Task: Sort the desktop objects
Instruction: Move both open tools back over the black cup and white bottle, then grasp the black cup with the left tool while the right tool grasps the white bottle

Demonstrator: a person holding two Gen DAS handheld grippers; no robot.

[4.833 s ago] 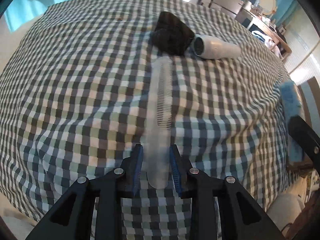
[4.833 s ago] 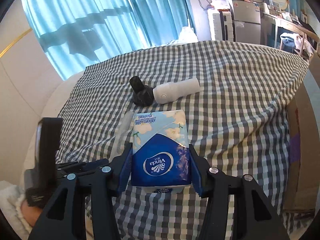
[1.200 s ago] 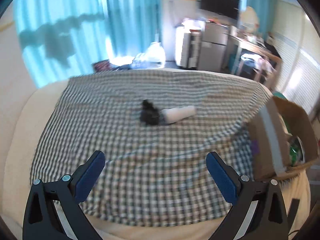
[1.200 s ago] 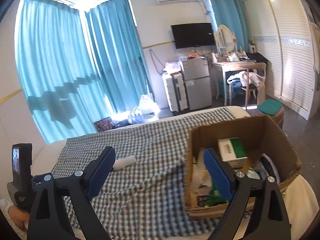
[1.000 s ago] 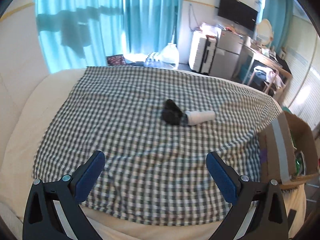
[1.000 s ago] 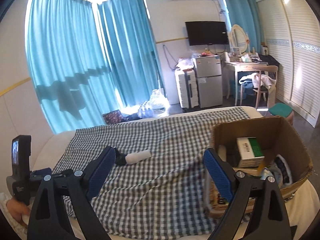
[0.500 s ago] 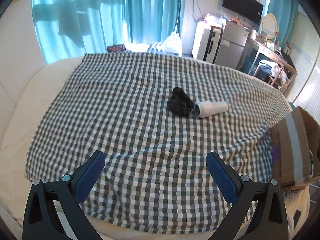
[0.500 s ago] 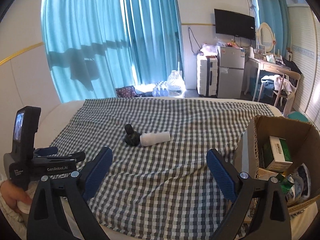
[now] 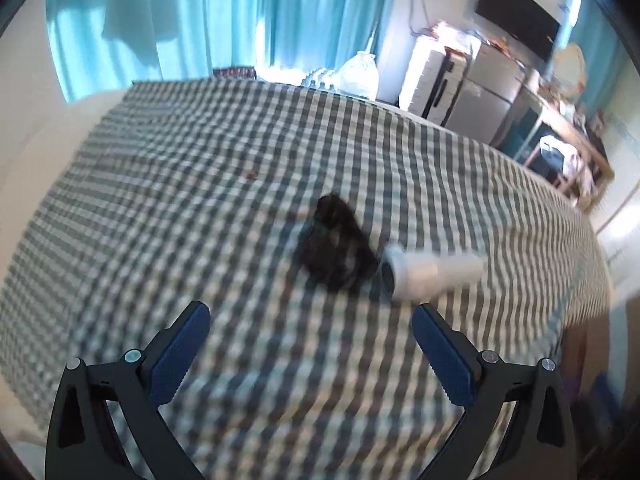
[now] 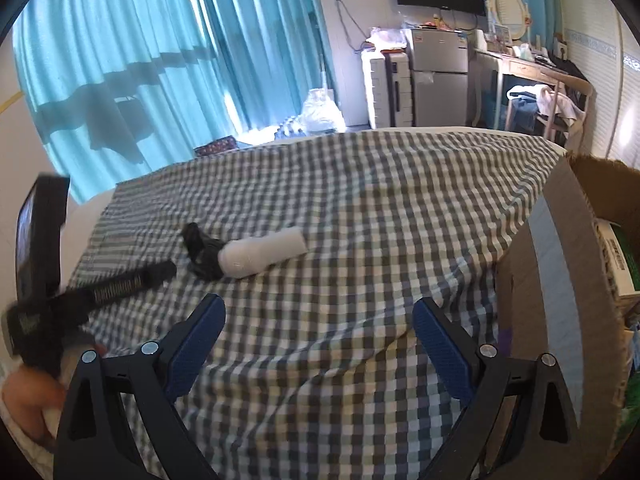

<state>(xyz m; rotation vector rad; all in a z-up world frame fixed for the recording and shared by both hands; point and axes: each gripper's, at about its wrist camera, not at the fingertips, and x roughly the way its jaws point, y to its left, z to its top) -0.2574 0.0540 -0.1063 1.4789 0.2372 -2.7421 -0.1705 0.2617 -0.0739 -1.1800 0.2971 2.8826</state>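
The checked cloth (image 9: pixel 200 208) covering the tabletop now carries only two items; the translucent comb and the blue tissue pack seen in the tongs a few seconds ago are gone from both views, and I judge they went into the box. The cardboard box (image 10: pixel 560 264) stands to the right of the right tongs, open, with a green-and-white carton (image 10: pixel 618 256) visible inside.

Both tongs have turned back from the box toward the cloth. The left tongs (image 9: pixel 310 354) are spread wide and empty, and have closed in on the remaining pair within the last second; the view is blurred by motion. The right tongs (image 10: pixel 318 344) are likewise spread wide and empty.

Remaining items: a white cylindrical device (image 9: pixel 434 274) lies on its side, ahead and slightly right of the left tongs. A black object (image 9: pixel 336 250), of a kind I cannot tell, sits touching its near end, dead ahead of the left tongs.

Assessment: sorting is well advanced; two items remain, the black one likely next.
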